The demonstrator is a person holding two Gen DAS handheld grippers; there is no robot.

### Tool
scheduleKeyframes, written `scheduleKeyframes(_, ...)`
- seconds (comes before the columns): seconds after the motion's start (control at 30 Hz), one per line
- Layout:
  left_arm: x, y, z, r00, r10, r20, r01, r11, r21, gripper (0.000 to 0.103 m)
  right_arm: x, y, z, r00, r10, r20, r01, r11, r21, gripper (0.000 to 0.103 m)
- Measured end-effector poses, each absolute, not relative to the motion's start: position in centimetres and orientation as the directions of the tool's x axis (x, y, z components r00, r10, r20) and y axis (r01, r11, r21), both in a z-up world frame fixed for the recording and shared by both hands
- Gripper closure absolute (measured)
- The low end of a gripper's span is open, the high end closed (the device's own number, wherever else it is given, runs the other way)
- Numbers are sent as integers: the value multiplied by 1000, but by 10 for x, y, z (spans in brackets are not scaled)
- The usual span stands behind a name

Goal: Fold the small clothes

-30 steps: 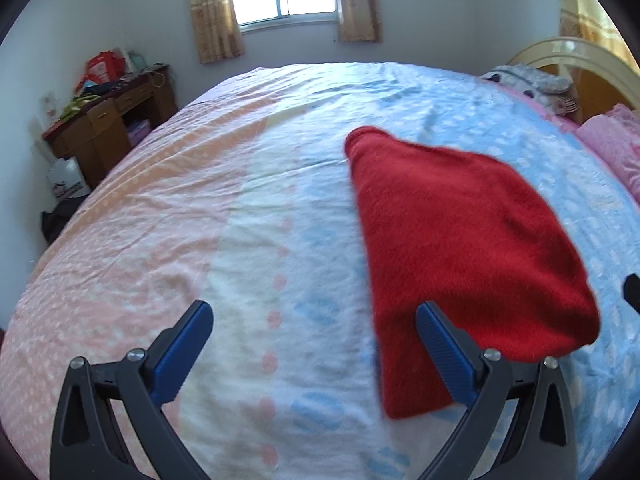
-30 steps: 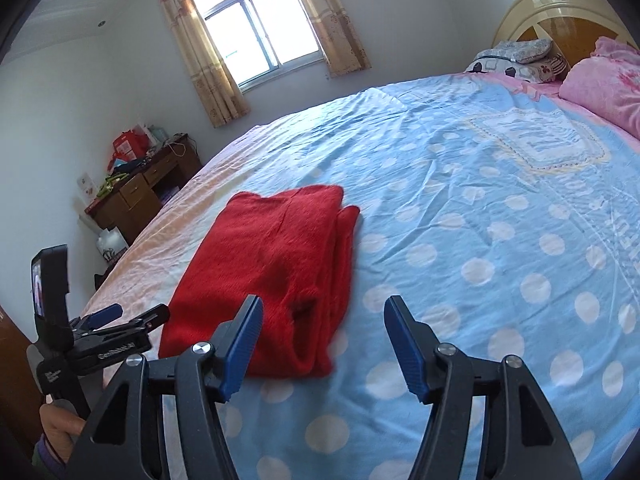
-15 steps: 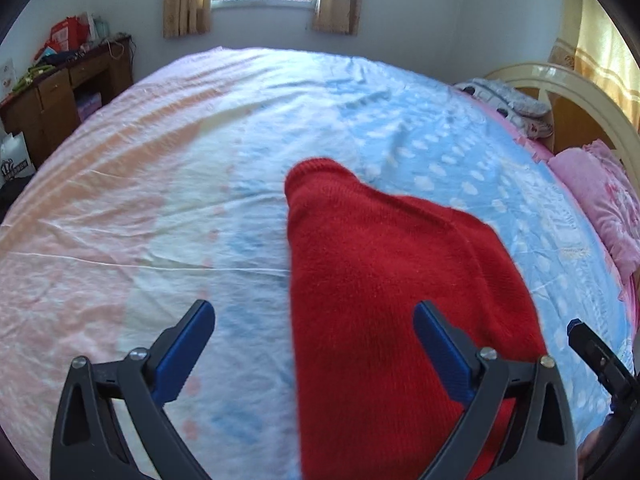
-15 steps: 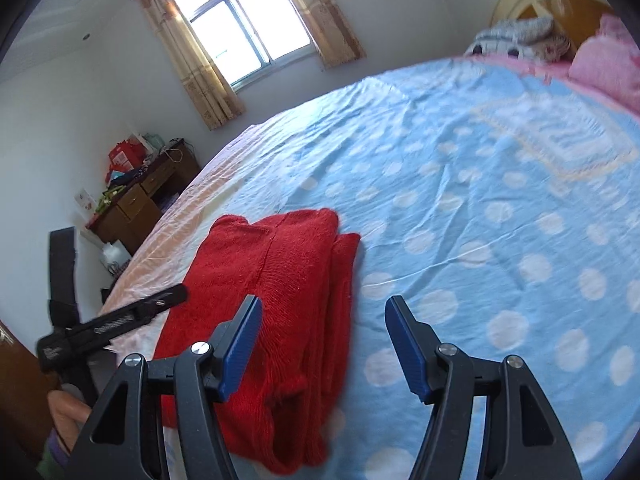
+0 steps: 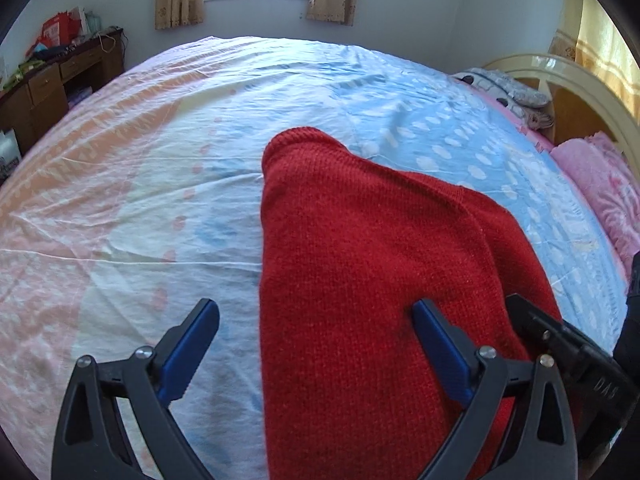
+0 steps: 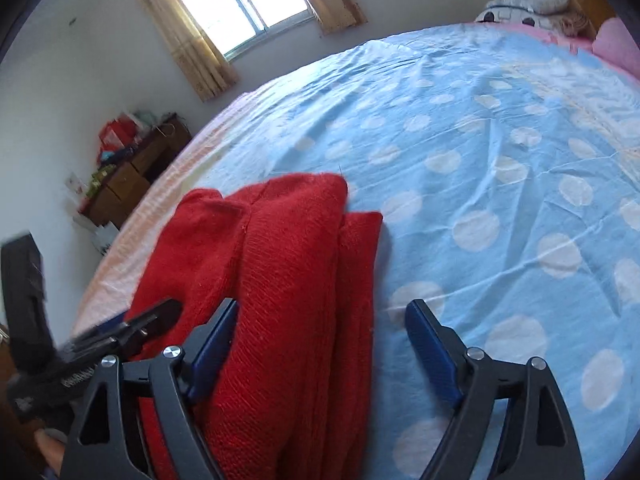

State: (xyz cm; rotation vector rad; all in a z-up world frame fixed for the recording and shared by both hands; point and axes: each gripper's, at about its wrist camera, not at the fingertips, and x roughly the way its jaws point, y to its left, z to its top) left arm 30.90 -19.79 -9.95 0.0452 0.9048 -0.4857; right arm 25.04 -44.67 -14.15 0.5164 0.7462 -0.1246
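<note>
A folded red knitted garment [image 5: 360, 272] is laid flat on the polka-dot bedsheet [image 5: 168, 184], on its blue part just beside the pink part. The left gripper [image 5: 316, 344] is held wide open over the garment's near edge, one pad above the sheet and the other above the knit, with nothing gripped. The right gripper [image 6: 320, 344] has just been opened wider and is spread across the garment's side, the knit between its pads but not pinched.
</note>
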Motion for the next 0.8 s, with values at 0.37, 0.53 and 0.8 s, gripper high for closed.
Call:
scheduleKeyframes(0.37, 317, -189, -109, 418, -510, -752, 439, 838, -325, 3, 245, -433, -143, 743, 173, -646, 166, 888, 429, 18)
scheduleKeyframes(0.53, 314, -189, -111, 322, -627, -709, 516, 745, -423, 4, 243, -443, -146, 761, 212, -613, 161, 854, 495, 18)
scheduleKeyframes(0.8, 319, -182, -113, 273, -696, -664, 515, 689, -510, 2, 238, -448, -148, 785, 224, -578, 157, 831, 534, 20)
